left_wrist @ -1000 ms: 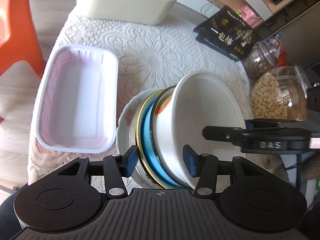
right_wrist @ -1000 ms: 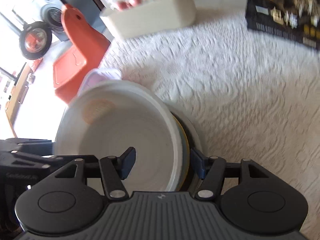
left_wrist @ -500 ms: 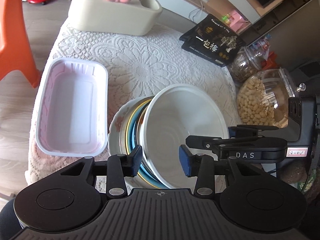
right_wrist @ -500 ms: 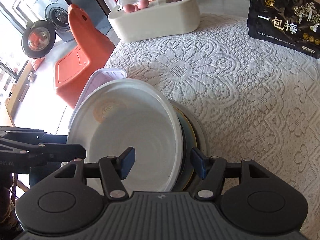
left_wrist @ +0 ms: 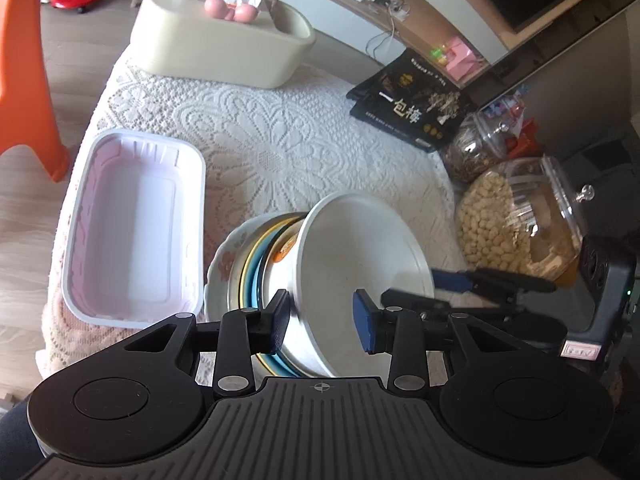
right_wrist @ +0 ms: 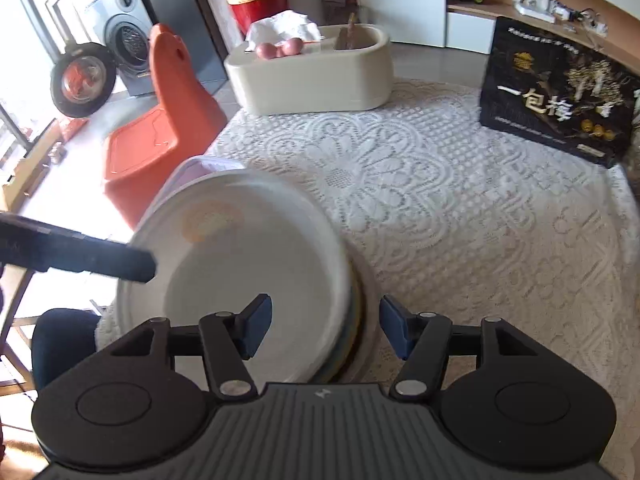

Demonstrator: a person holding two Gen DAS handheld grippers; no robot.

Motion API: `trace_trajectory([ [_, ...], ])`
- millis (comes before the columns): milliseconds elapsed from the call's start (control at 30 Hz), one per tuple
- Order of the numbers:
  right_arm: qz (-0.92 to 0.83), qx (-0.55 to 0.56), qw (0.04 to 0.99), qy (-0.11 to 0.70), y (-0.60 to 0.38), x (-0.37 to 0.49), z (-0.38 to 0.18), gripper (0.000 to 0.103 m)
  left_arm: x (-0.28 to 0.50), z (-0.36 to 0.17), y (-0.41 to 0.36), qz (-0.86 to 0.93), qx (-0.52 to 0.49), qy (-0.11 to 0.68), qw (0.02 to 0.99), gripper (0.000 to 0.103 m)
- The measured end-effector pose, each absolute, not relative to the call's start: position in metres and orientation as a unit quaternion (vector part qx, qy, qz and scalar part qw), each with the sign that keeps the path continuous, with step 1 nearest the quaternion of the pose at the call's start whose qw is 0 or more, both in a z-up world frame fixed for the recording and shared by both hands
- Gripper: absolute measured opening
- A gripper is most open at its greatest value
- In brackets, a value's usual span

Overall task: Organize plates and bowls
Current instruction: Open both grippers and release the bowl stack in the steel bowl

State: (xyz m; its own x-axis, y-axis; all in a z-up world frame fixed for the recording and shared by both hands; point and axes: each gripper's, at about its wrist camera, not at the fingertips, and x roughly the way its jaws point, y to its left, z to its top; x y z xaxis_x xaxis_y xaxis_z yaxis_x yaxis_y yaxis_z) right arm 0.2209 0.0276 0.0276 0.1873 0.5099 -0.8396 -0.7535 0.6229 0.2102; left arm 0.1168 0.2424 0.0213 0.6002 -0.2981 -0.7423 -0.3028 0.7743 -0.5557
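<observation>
The bowl (left_wrist: 360, 264) is tipped on edge against a stack of plates (left_wrist: 240, 264) at the near edge of the lace-covered table (left_wrist: 280, 152). The left claw (left_wrist: 322, 322) is spread wide, its fingers straddling the bowl's rim without touching it. The right claw (right_wrist: 324, 326) is likewise released, fingers either side of the bowl and plates' edges. A white tray (left_wrist: 132, 228) lies just left of the stack; a jar (left_wrist: 516, 228) stands to its right
</observation>
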Motion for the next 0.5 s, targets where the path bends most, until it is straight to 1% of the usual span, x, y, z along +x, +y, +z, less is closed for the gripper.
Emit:
trace_trajectory([
  [67,0.426,-0.11,0.752,0.491,0.034,0.219,0.029,0.056,0.117,0.02,0.242,0.003,-0.333,0.451,0.828,0.037],
  [167,0.42,-0.124,0.761,0.479,0.041,0.215,0.031,0.055,0.118,0.018,0.243,0.006,-0.333,0.455,0.826,0.037],
  [333,0.442,-0.108,0.76,0.464,0.04,0.213,0.04,0.055,0.12,0.008,0.246,0.022,-0.337,0.467,0.817,0.038],
  [400,0.446,-0.124,0.762,0.452,0.042,0.206,0.044,0.055,0.121,0.002,0.249,0.022,-0.346,0.471,0.811,0.037],
  [500,0.443,-0.152,0.764,0.443,0.045,0.201,0.04,0.055,0.12,0.007,0.245,0.02,-0.334,0.468,0.818,0.036],
])
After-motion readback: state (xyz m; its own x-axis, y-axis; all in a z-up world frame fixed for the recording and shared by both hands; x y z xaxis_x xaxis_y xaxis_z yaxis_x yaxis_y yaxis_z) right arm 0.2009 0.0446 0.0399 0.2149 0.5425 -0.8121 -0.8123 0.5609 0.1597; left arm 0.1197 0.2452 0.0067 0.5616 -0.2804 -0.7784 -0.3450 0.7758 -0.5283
